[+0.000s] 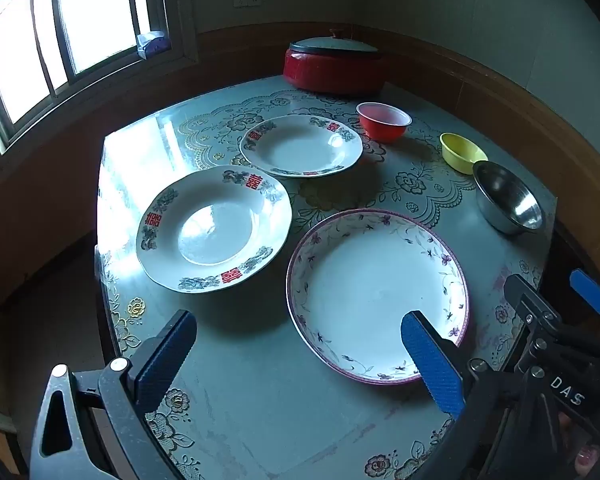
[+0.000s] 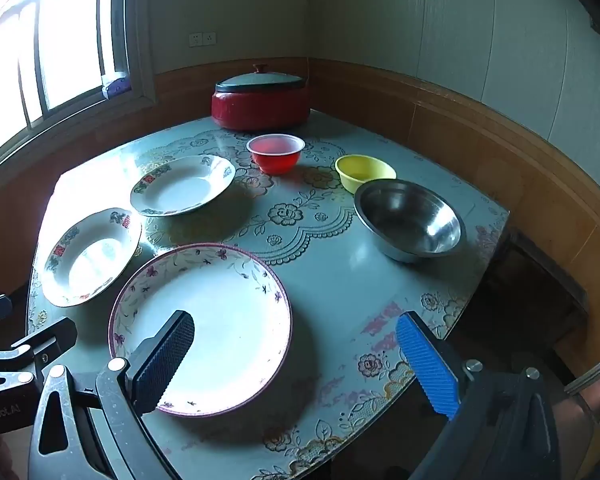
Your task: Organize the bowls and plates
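Note:
Three plates lie on the table: a large purple-rimmed plate nearest me, and two white plates with red characters, one at the left and one further back. A red bowl, a yellow bowl and a steel bowl stand in a row at the right. My left gripper hangs open above the table's near edge, its blue finger over the purple plate's rim. My right gripper is open too, its dark finger over that plate.
A red pot with a grey lid stands at the table's far edge by the wall. A window is at the left. The table has a flowered cover, and its right edge drops to a dark floor.

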Available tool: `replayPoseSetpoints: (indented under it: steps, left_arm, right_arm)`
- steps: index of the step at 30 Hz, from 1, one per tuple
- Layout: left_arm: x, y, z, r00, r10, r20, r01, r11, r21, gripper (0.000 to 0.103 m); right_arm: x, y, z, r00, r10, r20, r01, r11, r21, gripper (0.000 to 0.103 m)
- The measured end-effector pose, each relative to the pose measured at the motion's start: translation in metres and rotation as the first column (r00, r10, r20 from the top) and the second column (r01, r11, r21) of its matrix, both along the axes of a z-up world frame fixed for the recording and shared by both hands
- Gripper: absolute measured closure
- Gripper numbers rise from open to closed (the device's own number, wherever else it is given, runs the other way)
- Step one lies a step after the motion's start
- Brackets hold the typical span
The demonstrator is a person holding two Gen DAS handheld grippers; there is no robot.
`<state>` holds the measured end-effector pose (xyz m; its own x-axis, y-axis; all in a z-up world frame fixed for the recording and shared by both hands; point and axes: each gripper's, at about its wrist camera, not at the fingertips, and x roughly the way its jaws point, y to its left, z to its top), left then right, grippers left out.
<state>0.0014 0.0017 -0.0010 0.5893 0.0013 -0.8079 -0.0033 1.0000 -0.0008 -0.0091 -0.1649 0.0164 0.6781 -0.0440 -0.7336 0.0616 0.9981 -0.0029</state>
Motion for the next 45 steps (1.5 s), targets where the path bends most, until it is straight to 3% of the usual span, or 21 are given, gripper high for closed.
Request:
replayPoseSetpoints:
  steps: [2, 4, 12, 45]
  left_arm:
    - [0.002, 0.001, 0.000, 1.000, 0.009, -0.007, -0.009, 1.000, 0.000, 0.000]
    - [-0.006, -0.004, 0.004, 1.000, -0.005, 0.022, 0.004, 1.000, 0.010, 0.000]
    - [-0.010, 0.003, 0.005, 1.000, -0.009, 0.020, 0.009, 1.000, -0.021, 0.000]
    - [-0.012, 0.001, -0.001, 1.000, -0.026, 0.015, 0.026, 0.999, -0.019, 0.000]
  right_arm:
    - [-0.001, 0.002, -0.005, 1.000, -0.002, -0.019, 0.002, 1.000, 0.009, 0.000]
    - [-0.013, -0.004, -0.003, 1.000, -0.012, 0.023, 0.011, 0.999, 0.039, 0.000]
    - [-0.017, -0.001, -0.001, 1.000, -0.021, 0.006, 0.021, 1.000, 0.008, 0.000]
    - [-0.020, 0.001, -0.003, 1.000, -0.012, -0.002, 0.012, 0.999, 0.033, 0.000]
